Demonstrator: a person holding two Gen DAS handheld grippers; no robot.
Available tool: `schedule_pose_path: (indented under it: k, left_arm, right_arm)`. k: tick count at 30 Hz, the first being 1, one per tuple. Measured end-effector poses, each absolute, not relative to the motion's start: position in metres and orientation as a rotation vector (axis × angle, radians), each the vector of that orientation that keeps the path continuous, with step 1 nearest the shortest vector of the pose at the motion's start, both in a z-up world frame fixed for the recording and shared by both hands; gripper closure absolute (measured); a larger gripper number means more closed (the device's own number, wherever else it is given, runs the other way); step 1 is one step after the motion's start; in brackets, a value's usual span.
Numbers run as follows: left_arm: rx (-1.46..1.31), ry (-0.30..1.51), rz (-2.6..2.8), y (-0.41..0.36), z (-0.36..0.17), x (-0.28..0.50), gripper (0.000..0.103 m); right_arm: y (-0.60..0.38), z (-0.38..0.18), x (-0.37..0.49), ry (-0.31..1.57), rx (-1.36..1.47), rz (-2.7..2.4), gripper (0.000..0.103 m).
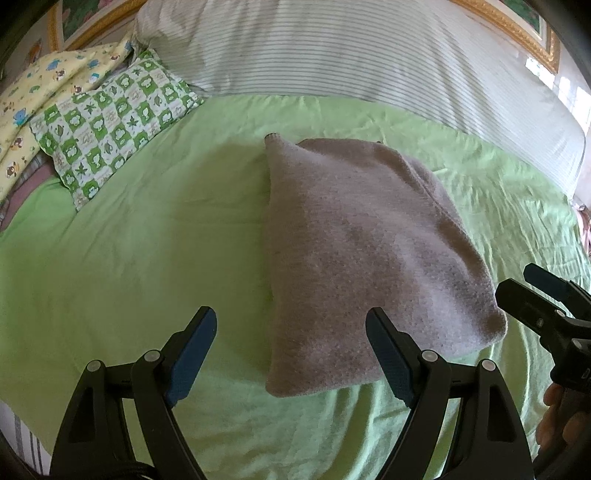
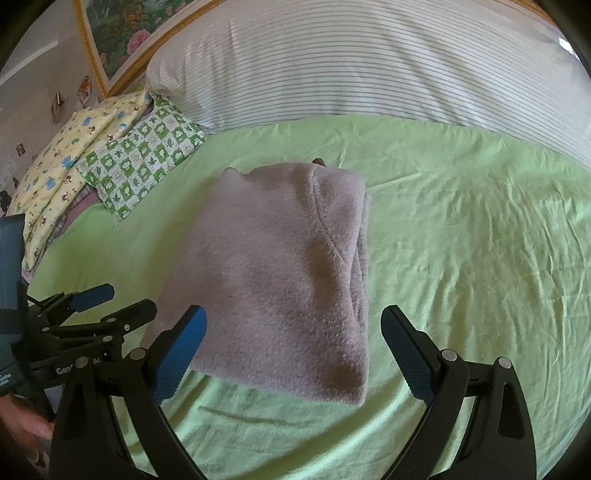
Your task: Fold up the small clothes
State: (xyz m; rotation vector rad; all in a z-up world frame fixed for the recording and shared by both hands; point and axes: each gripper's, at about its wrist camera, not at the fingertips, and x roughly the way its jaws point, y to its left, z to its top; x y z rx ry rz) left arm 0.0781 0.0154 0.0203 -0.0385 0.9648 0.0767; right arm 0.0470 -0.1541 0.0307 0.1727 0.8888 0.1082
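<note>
A small grey-lilac fleece garment (image 1: 354,258) lies folded into a thick rectangle on the green bed sheet (image 1: 129,258). It also shows in the right wrist view (image 2: 273,280). My left gripper (image 1: 291,354) is open and empty, its jaws wide apart over the garment's near left corner. My right gripper (image 2: 293,350) is open and empty, its jaws spread just short of the garment's near edge. The right gripper also shows in the left wrist view (image 1: 524,291) at the garment's near right corner. The left gripper shows in the right wrist view (image 2: 110,302), at the garment's left.
A green-and-white checked pillow (image 1: 110,125) and a yellow cartoon-print pillow (image 1: 44,96) lie at the far left. A large striped white pillow or duvet (image 1: 351,55) runs along the head of the bed, with a gold-framed picture (image 2: 122,33) behind it.
</note>
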Motion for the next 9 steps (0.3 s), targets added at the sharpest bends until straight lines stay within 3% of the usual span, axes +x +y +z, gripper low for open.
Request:
schedule_pose_path:
  k: [9]
  left_arm:
    - [-0.05,0.972,0.089,0.0185,0.018,0.0824,0.02]
  right_arm:
    - [-0.1532,0.0263,0.0534,0.898,0.181,0.113,0.008]
